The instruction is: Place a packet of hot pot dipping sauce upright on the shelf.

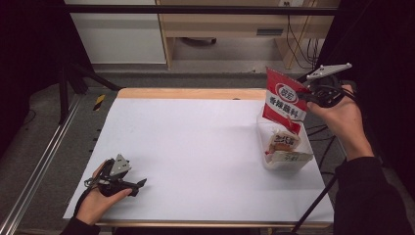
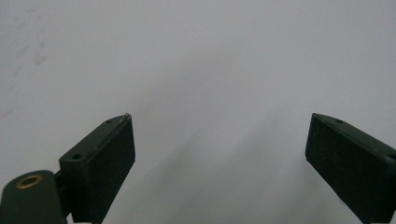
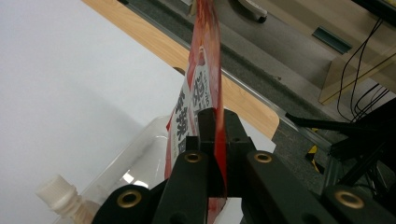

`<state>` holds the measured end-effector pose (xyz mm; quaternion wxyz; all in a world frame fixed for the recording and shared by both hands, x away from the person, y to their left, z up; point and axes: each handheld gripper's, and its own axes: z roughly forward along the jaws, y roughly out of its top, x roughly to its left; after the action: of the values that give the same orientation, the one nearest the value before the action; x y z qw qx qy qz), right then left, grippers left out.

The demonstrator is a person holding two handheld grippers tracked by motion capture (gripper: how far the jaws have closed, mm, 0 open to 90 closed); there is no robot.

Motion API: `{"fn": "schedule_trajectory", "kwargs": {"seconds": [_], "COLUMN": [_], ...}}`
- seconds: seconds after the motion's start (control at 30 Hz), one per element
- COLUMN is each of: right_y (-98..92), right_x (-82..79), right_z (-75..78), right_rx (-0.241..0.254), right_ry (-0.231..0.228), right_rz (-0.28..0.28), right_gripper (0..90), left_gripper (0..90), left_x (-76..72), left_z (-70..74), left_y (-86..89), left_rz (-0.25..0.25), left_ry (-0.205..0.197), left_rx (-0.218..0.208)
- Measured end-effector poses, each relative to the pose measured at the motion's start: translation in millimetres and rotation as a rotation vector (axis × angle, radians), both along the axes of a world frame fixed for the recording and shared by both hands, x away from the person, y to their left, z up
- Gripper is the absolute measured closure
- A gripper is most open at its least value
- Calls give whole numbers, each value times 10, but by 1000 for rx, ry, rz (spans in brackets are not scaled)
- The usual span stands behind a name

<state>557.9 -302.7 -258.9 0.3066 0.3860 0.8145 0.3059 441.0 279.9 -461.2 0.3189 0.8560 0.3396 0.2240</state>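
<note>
White paper covers the surface (image 1: pixel 195 147), which has a bare wooden strip along its far edge. Near the front left corner, the person's left hand (image 1: pixel 95 200) rests on the paper holding the left gripper (image 1: pixel 128 186). Its black jaws stand wide apart with nothing between them, and the left gripper view looks past them onto plain white paper.

Across the bare middle, close to the right edge, sits a clear plastic box (image 1: pixel 286 147), open at the top. Inside it lie small food packets (image 1: pixel 283 143) whose labels are too blurred to read. In the right gripper view a white screw cap (image 3: pixel 58 192) of a pouch shows in the box; the pouch body is cut off at the bottom of that view.

Hanging above the far side of the box is a flat red and white sauce sachet (image 1: pixel 285 100), its long axis running top to bottom and its lower end dipping toward the box opening. The right gripper (image 1: pixel 308 95), held in the right hand (image 1: pixel 342 117), pinches the sachet's right-hand edge, jaws closed tight on the thin foil. The box lies directly below and slightly nearer than the sachet, so lowering it in looks like the coming move, and the right hand is far the nearer. Whether the sachet's bottom edge already touches the contents cannot be made out.
</note>
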Motion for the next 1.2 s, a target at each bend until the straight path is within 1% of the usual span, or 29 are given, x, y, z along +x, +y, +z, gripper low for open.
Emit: {"fn": "schedule_trajectory", "kwargs": {"seconds": [0.17, 0.2, 0.4, 0.43, 0.53, 0.67, 0.7, 0.73, 0.77, 0.8, 0.83, 0.97, 1.0, 1.2], "right_y": [2, 11, 43, 43, 60, 51, 51, 28, 28, -3, -17, -59, -78, -137], "right_x": [35, 56, 124, 124, 158, 178, 178, 180, 180, 175, 171, 156, 144, 115], "right_z": [-64, -103, -227, -227, -309, -396, -396, -434, -434, -453, -459, -466, -472, -510], "right_rx": [1, 4, 15, 15, 20, 19, 19, 31, 31, 48, 52, 53, 53, 59], "right_ry": [7, 10, 19, 19, 30, 46, 46, 44, 44, 40, 42, 44, 51, 58], "right_rz": [2, 1, 11, 11, 15, 13, 13, 13, 13, 10, 9, 13, 11, 2], "right_gripper": [900, 900, 900, 900, 900, 900, 900, 900, 900, 900, 900, 900, 899, 897], "left_gripper": [82, 81, 80, 81, 80, 80, 80, 80, 80, 80, 80, 80, 80, 80], "left_x": [0, 0, 2, 2, 4, 5, 5, 7, 7, 6, 6, 5, 5, -1], "left_z": [-3, -4, -10, -10, -14, -25, -25, -25, -25, -31, -29, -31, -31, -31], "left_y": [0, 1, 3, 3, 2, -6, -6, -6, -6, -14, -12, -18, -19, -23], "left_rz": [1, 2, 3, 3, 4, 5, 5, 0, 0, 2, -1, -2, -3, -1], "left_ry": [0, 1, 4, 4, 5, 6, 6, 8, 8, 9, 12, 12, 12, 9], "left_rx": [1, 1, 4, 4, 5, 3, 3, 10, 10, 7, 15, 15, 15, 10]}}
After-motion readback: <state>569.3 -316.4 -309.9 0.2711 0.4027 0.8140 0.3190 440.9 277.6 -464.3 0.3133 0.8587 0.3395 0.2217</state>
